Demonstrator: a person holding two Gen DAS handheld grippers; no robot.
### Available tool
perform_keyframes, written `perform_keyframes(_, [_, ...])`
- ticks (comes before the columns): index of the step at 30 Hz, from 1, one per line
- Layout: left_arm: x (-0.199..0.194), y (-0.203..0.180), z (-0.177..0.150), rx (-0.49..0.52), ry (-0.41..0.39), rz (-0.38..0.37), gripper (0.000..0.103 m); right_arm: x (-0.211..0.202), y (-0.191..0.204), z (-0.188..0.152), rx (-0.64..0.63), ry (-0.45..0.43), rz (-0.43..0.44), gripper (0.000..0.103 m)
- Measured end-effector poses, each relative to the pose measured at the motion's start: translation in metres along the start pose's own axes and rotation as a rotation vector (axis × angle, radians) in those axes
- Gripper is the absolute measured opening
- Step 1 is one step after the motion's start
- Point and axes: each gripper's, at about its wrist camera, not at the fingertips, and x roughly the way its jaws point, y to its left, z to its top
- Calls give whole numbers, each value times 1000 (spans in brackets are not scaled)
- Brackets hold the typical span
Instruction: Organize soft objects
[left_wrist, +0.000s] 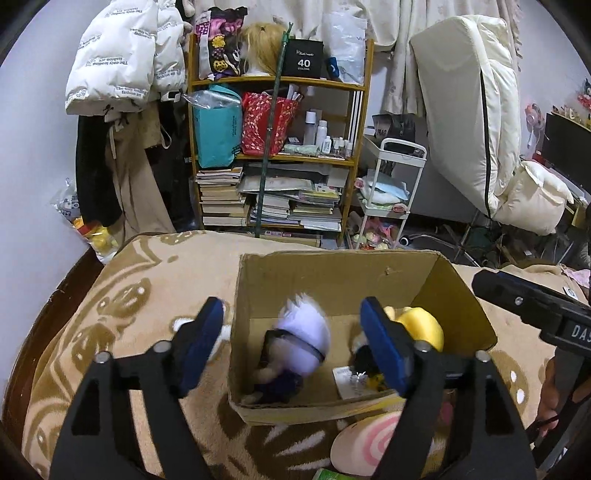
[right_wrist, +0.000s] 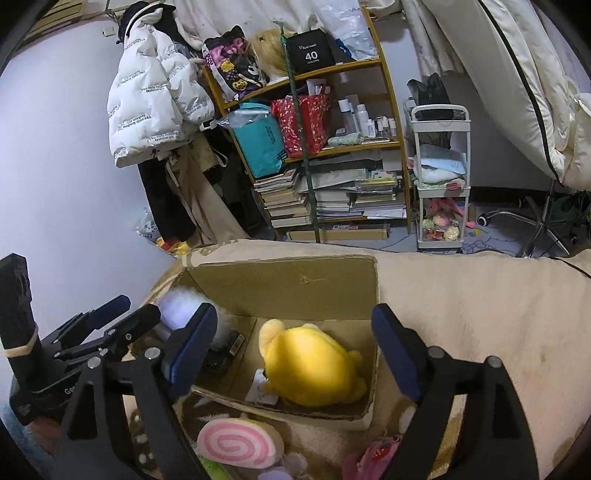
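A cardboard box (left_wrist: 332, 280) sits open on a tan patterned blanket (left_wrist: 147, 295) that covers a bed. At the box's left wall lies a plush doll with white fluffy hair (left_wrist: 303, 332), blurred in the left wrist view. Toward the right wall lies a yellow plush toy (right_wrist: 314, 365) with a white paper tag (right_wrist: 262, 391) beside it. The left gripper (left_wrist: 291, 343) hangs over the box with its blue pads (left_wrist: 201, 343) spread apart, and nothing is pinched between them. The right gripper (right_wrist: 295, 350) is also spread wide over the yellow toy, not touching it. In front of the box's near edge a pink spiral-patterned cushion (right_wrist: 236, 443) rests on the blanket. Behind the bed, a wooden shelf (left_wrist: 354, 122) holds a black box reading "40 COLORS" (left_wrist: 303, 61). A white puffer jacket (left_wrist: 122, 55) hangs to its left, printed with "The only leading fashion art". Only the right wrist view shows a pink strawberry-print item (right_wrist: 373, 454) near the blanket's front edge.
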Motion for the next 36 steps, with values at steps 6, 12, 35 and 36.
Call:
perform_keyframes(6, [-9,0,-2,5,0,49,91,-15,8,0,-27,-16,-17,102])
perform_keyframes(12, [-30,1,-3,25,-16,94,99,-36,13,-2,-28,-30,-35,103])
perform_keyframes(35, [-126,-5,-34,55,90,94,100,-114,55,-36,-139,-10,-109,103])
perform_keyframes(36, [-129,-6,-38,51,97,89,100,-117,58,-38,-148,-9,-113,103])
